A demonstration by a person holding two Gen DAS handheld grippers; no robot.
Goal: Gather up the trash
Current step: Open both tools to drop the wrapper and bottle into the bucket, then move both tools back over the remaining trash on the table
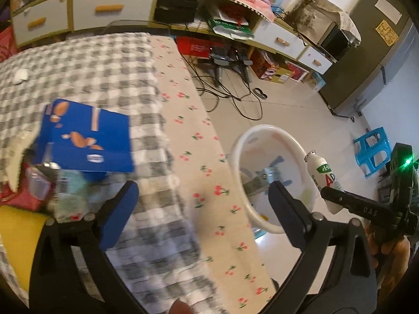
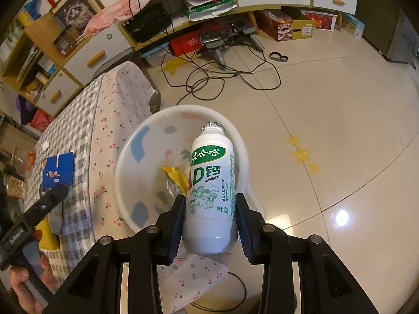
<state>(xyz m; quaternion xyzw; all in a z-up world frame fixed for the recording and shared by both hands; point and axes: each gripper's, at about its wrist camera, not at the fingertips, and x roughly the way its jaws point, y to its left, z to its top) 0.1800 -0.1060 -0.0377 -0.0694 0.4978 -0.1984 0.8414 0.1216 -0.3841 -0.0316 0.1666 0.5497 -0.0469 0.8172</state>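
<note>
My right gripper (image 2: 210, 206) is shut on a white AD-calcium drink bottle (image 2: 210, 180) with a green label and holds it above a white plastic basin (image 2: 125, 183) on the floor. The basin holds a yellow wrapper (image 2: 174, 176) and foil. In the left wrist view the bottle (image 1: 323, 176) hangs over the basin's rim (image 1: 244, 141). My left gripper (image 1: 204, 196) is open and empty over the table's edge. A blue flattened carton (image 1: 86, 141) lies on the checked tablecloth to its left; it also shows in the right wrist view (image 2: 59, 168).
The table (image 1: 91, 65) carries a checked cloth over a cherry-print cloth, a crumpled white tissue (image 1: 21, 76), and red and yellow packets (image 1: 23, 196) at the near left. Cables (image 2: 222, 78), boxes and a shelf unit line the far floor. A blue stool (image 1: 371, 151) stands right.
</note>
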